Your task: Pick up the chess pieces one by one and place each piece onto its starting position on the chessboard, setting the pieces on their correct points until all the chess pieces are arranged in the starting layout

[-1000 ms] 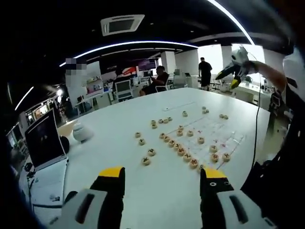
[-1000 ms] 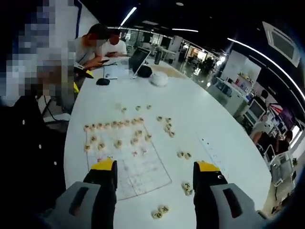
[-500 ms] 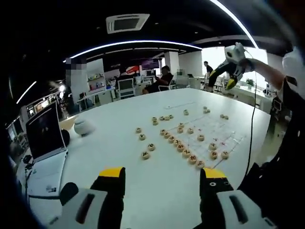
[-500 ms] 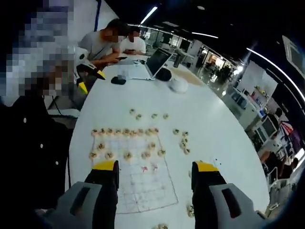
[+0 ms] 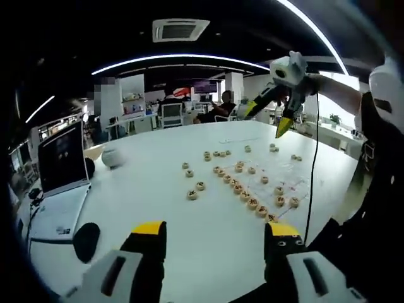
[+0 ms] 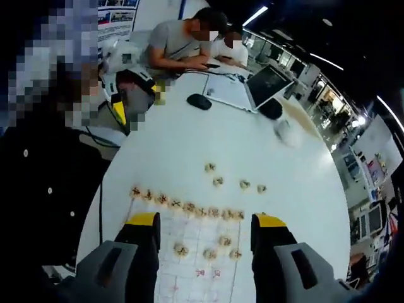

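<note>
Tan round chess pieces lie rowed and scattered on pale chessboard

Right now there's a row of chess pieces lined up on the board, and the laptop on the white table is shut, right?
Not quite. The row of chess pieces is lined up on the board, but the laptop on the white table is open, its screen raised. Both the left and right gripper views show it.

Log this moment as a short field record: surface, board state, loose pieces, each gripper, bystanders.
surface: white table
board: chessboard with a row of chess pieces along its far edge
loose pieces: a few off the board
left gripper: open, empty, above the table
right gripper: open, empty, over the board
other items: laptop, mouse
bystanders: people seated at the far end
</note>
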{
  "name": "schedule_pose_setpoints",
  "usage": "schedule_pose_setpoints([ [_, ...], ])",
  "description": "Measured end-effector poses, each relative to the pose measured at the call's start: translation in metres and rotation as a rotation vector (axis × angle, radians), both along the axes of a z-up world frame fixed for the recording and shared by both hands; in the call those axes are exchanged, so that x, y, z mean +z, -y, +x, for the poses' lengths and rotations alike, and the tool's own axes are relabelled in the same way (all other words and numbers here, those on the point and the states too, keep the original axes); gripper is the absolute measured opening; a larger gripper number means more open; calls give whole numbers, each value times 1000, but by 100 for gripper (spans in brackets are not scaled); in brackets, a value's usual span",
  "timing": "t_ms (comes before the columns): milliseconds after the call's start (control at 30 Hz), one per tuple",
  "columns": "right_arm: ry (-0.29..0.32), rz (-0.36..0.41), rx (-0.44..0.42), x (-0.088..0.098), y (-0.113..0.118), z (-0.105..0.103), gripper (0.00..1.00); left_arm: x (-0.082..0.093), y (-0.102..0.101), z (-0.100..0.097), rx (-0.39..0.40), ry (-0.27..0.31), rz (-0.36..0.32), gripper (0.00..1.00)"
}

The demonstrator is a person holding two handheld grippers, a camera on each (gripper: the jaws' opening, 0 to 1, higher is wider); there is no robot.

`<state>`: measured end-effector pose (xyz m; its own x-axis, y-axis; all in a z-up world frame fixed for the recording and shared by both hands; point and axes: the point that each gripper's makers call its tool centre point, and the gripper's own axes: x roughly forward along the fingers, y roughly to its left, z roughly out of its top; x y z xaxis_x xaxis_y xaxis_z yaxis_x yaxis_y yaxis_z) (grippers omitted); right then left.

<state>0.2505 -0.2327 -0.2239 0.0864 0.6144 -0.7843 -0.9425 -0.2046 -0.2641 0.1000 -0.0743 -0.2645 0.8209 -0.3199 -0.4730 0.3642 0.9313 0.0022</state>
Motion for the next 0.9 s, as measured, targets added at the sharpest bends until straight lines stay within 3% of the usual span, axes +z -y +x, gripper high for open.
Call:
schedule_pose_setpoints([
  [333,-24,-83,93,-47,-73,-6,53,3,-7,-2,11,15,-6,63],
  [533,-50,-155,116,-81,-98,-12,50,0,-7,-2,2,15,-12,63],
  [900,-79,-231,66,-122,-129,4,47,-2,-5,-1,-13,15,-26,63],
])
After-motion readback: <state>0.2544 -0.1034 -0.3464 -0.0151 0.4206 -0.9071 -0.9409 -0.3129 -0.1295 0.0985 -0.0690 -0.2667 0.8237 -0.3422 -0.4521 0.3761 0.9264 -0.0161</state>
